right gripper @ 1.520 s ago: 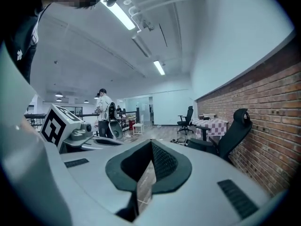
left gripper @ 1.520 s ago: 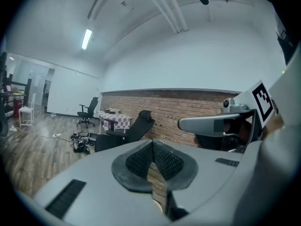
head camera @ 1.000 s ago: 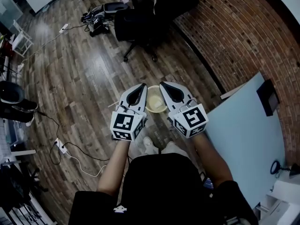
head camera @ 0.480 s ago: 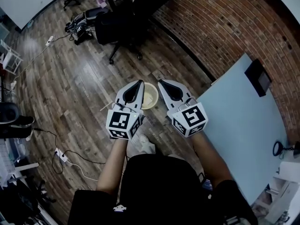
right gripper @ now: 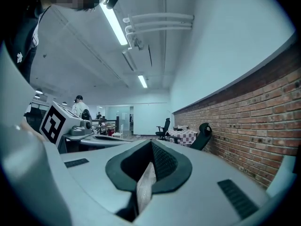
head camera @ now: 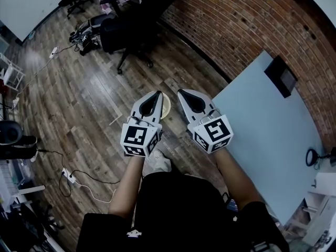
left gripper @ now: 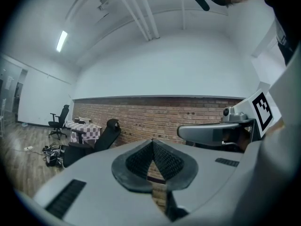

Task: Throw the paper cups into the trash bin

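Though table (head camera: 262,125) alongside, chair (head camera: 131,30) beyond cup (head camera: 165,106).

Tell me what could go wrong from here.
1. The right gripper is shut on only a thin paper edge, probably a cup's wall; such a narrow pinch could slip or tear.
2. A power strip lies on the floor at the person's left; a foot could catch it.
3. No bin is clearly identifiable: the pale round thing by the left gripper could be cup or bin, so the drop may miss.
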A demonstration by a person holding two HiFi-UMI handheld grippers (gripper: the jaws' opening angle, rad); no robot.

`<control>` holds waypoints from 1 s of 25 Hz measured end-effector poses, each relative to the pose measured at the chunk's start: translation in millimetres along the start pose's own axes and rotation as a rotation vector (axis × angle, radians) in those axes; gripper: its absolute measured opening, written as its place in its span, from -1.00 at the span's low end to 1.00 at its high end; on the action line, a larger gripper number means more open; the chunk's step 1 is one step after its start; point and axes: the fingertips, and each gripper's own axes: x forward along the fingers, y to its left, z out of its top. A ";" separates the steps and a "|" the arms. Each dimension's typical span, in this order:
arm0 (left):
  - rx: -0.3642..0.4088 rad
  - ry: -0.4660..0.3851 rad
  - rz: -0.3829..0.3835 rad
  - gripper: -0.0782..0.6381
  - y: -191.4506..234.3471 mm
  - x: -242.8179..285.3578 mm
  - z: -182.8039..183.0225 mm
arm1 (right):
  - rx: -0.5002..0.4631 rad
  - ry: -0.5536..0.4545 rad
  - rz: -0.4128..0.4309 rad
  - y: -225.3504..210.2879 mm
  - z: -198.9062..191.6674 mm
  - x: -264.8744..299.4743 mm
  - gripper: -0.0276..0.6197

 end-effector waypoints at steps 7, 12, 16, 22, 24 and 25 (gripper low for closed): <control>0.017 -0.007 -0.014 -0.76 -47.1 -9.9 3.2 | 0.000 -0.021 -0.015 -3.3 5.7 -46.7 -0.91; 0.029 -0.014 -0.022 -0.76 -79.0 -18.8 3.5 | 0.000 -0.039 -0.020 -2.2 7.8 -78.3 -0.91; 0.038 -0.019 -0.031 -0.76 -98.9 -30.2 3.2 | 0.001 -0.051 -0.028 4.3 9.2 -100.0 -0.91; 0.049 -0.024 -0.044 -0.76 -129.9 -52.0 0.4 | -0.002 -0.061 -0.037 19.1 9.1 -134.7 -0.91; 0.053 -0.026 -0.047 -0.76 -139.6 -59.4 -0.7 | -0.004 -0.066 -0.039 23.5 9.8 -145.7 -0.91; 0.055 -0.027 -0.049 -0.76 -144.2 -63.6 -0.9 | -0.005 -0.069 -0.039 26.2 10.6 -150.9 -0.91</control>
